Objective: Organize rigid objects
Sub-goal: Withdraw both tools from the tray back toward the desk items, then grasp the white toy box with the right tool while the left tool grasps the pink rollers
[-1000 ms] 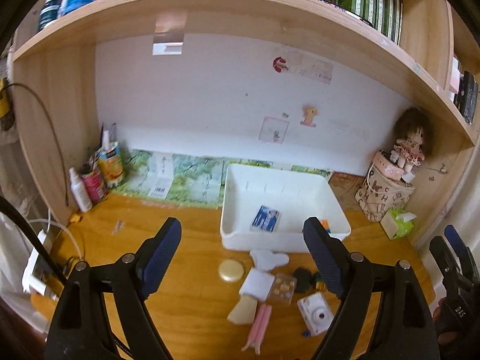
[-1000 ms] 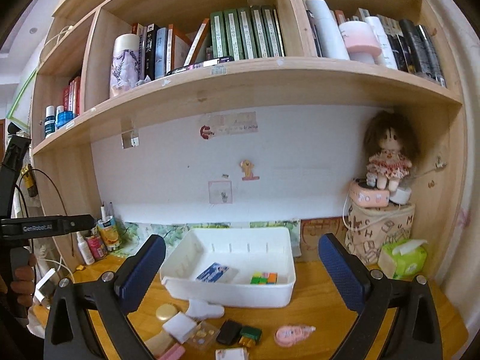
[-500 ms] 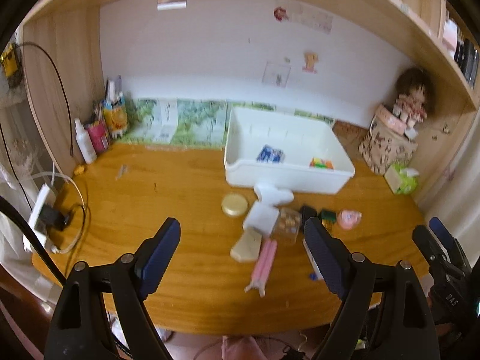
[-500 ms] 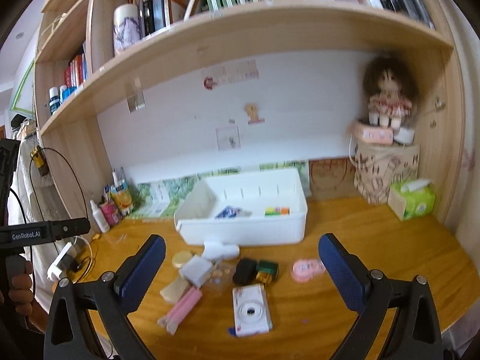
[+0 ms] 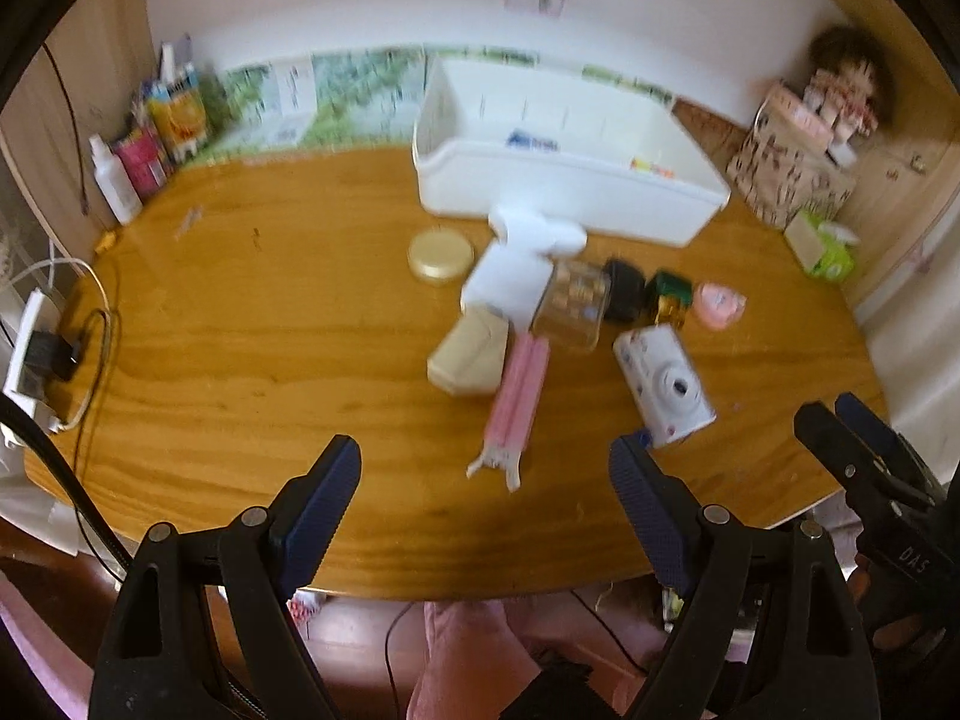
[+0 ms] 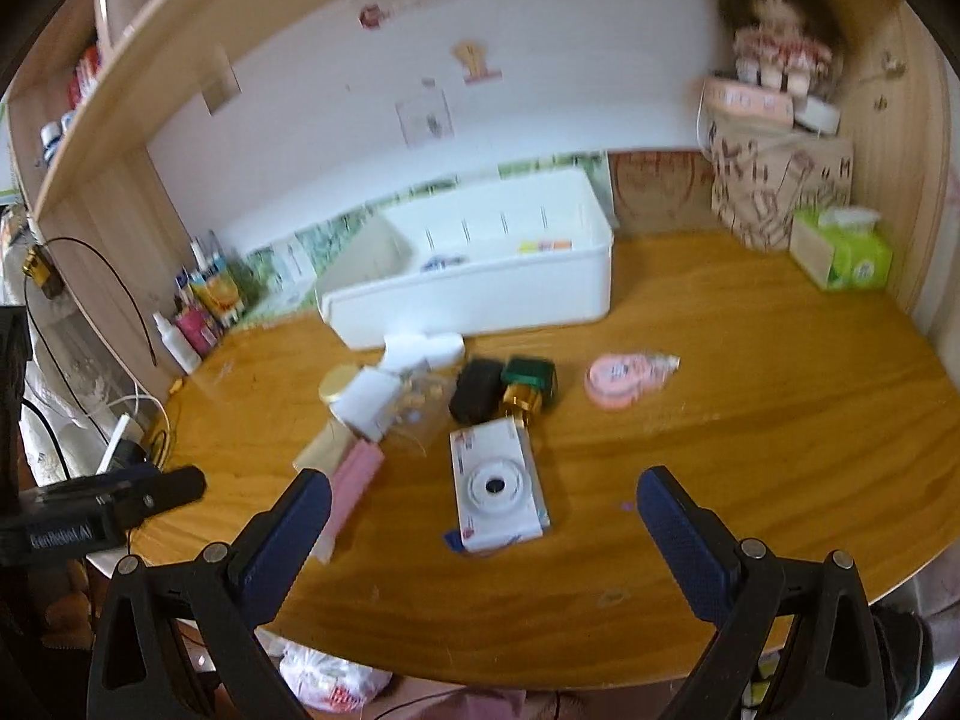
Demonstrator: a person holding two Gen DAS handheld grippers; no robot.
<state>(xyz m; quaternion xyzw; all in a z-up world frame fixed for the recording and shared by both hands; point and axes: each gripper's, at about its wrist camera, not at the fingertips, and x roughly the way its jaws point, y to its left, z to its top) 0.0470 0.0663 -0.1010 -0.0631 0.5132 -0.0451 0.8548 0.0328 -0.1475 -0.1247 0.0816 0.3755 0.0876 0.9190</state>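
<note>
Plainly, the white camera (image 6: 498,489) is the nearest candidate: it lies flat on the wooden desk (image 6: 750,420), at about 6 o'clock from the white bin (image 6: 480,294), well apart from it. It looks rigid, light and smooth-shelled, with a fragile lens; gripping across its short sides seems safest. The right gripper (image 6: 483,525) hovers above it, tilted down, jaws wide apart and empty. The left gripper (image 5: 486,501) is likewise spread and empty, with the pink tube (image 5: 519,399) at its 12 o'clock.
</note>
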